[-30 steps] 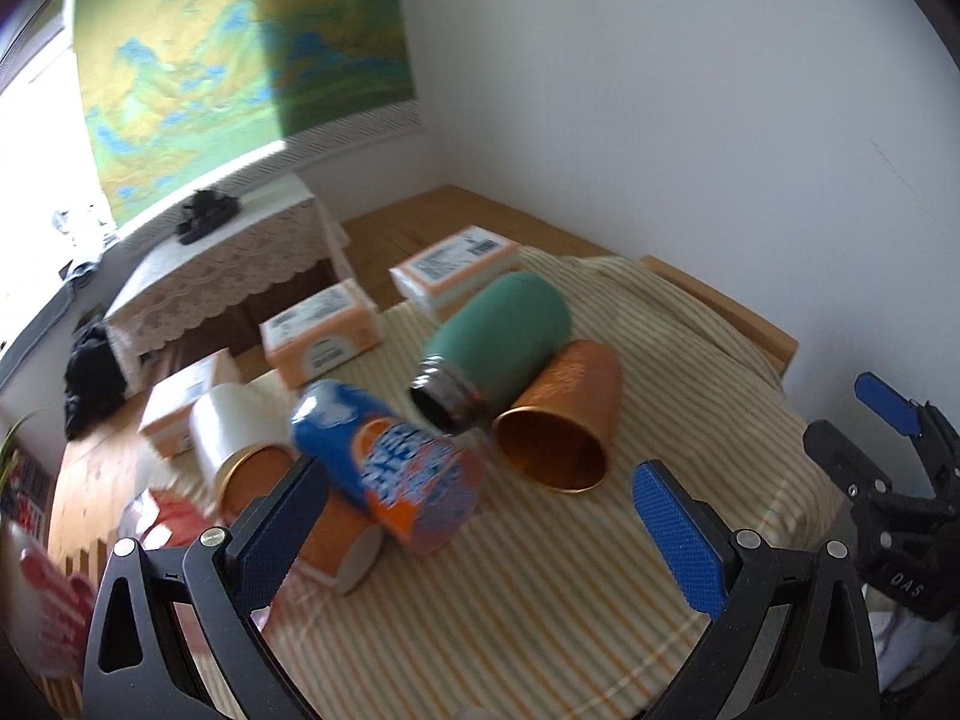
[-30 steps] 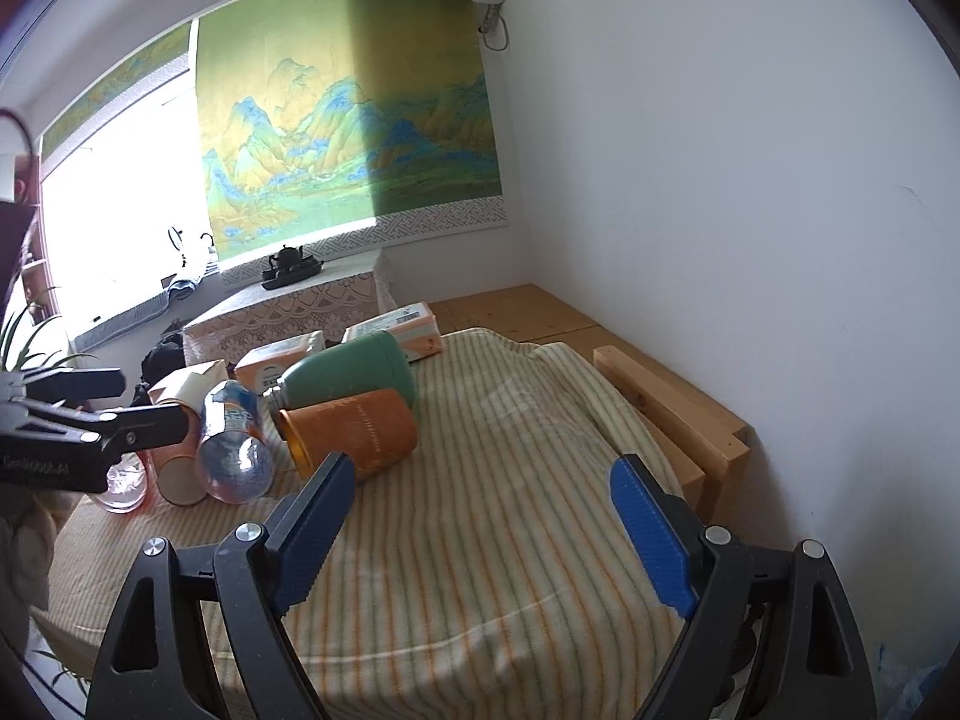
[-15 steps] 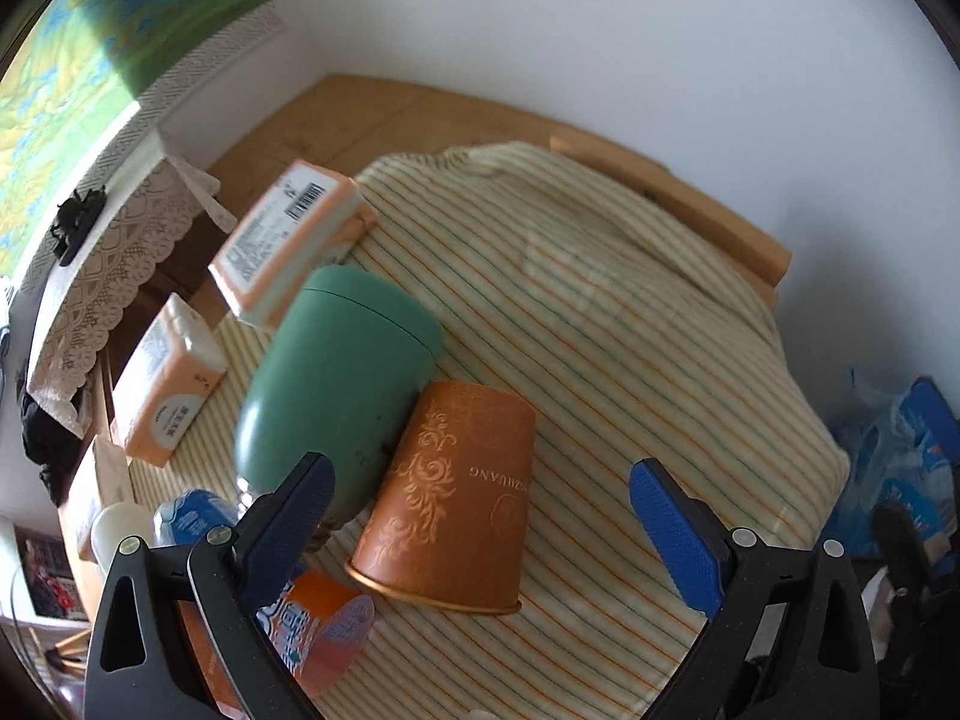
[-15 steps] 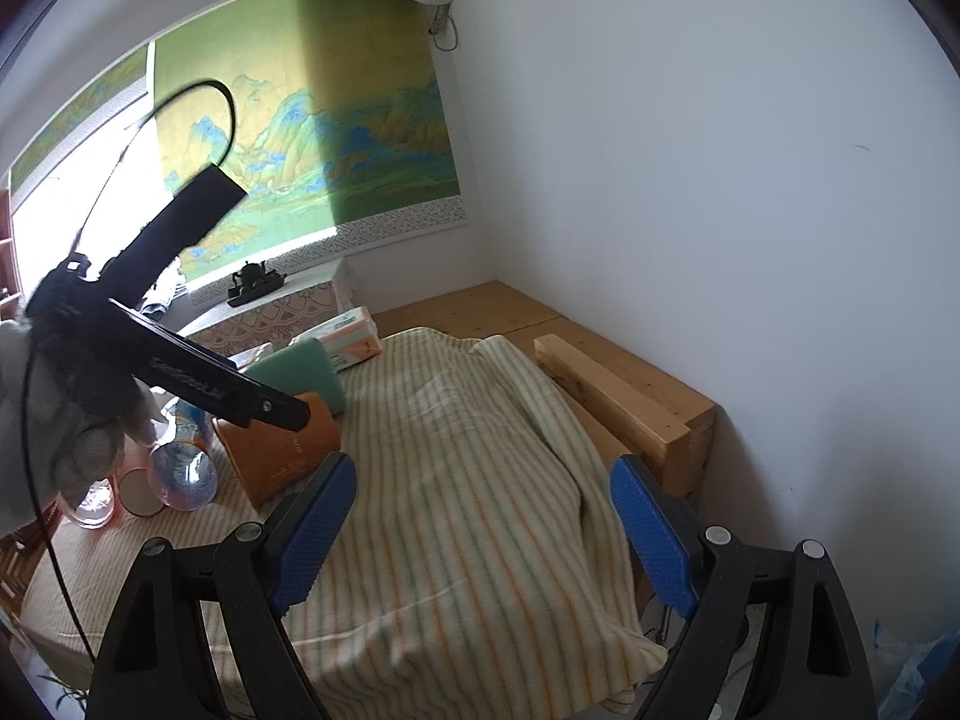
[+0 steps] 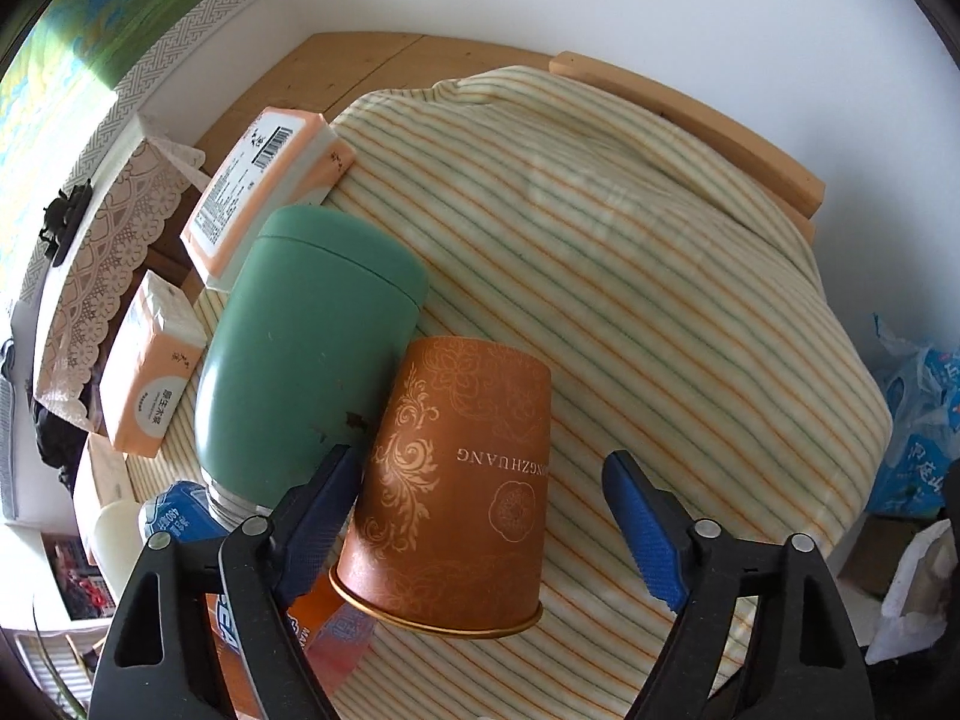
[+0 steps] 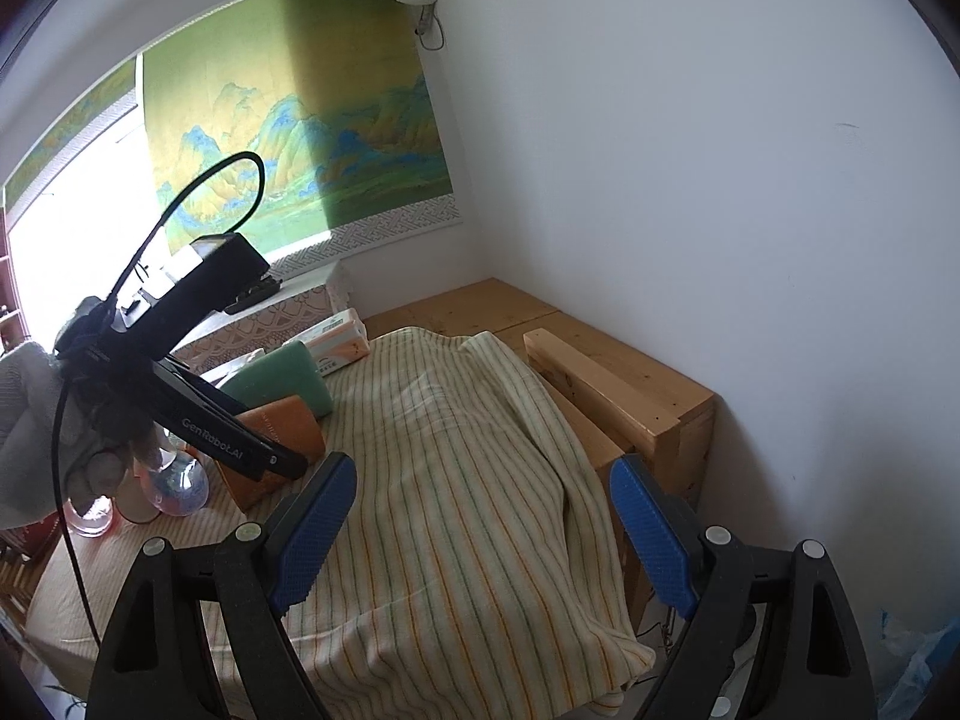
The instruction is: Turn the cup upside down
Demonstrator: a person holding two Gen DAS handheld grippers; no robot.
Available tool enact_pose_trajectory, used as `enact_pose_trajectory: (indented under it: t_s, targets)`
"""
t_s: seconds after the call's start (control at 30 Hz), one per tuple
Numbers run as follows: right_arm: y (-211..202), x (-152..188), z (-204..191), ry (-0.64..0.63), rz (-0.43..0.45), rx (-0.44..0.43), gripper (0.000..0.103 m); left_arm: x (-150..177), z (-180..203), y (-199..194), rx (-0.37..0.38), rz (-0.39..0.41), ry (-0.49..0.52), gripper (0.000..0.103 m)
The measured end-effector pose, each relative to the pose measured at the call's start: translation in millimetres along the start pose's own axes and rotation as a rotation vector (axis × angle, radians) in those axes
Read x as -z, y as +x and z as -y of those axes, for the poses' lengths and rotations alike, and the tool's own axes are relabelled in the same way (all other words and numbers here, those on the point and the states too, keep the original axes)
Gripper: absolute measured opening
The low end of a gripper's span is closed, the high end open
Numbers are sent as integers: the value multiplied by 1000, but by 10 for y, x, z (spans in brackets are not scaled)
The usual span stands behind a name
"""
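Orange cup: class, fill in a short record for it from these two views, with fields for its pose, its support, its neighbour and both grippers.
Object: orange cup, floral print
Pose: on its side, gold-rimmed mouth toward the left wrist camera
Support: striped cloth
Neighbour: green flask, also on its side, lying against the cup
Left gripper: open, one finger either side of the cup, not closed on it
Right gripper: open, above bare cloth, away from the cup
Task state: cup not yet flipped

- The brown cup (image 5: pixel 462 480) reads "NGZHUANG", upside down to me.
- My left gripper (image 6: pixel 240 450) carries "Genrobot.AI" on its arm.
- The blue bottle (image 5: pixel 180 510) shows "480".
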State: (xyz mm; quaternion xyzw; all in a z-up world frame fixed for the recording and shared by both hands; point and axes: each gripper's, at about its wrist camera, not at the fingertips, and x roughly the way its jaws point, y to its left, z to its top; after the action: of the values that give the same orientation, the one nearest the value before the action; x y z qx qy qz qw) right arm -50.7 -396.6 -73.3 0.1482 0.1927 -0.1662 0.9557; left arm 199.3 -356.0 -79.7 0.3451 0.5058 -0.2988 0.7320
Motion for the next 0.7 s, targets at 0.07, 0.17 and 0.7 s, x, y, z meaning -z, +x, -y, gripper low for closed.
enact_pose_trajectory:
  t_s: [0.07, 0.17, 0.7]
  targets:
    - [-5, 0, -13, -3, 1, 2, 84, 19, -17, 14, -10, -6, -12, 69]
    - [-19, -2, -19, 1, 1, 1, 84, 66, -42, -10, 24, -8, -28, 69]
    - [115, 57, -487, -1, -141, -180, 84, 1006, -71, -355, 55, -26, -127, 73]
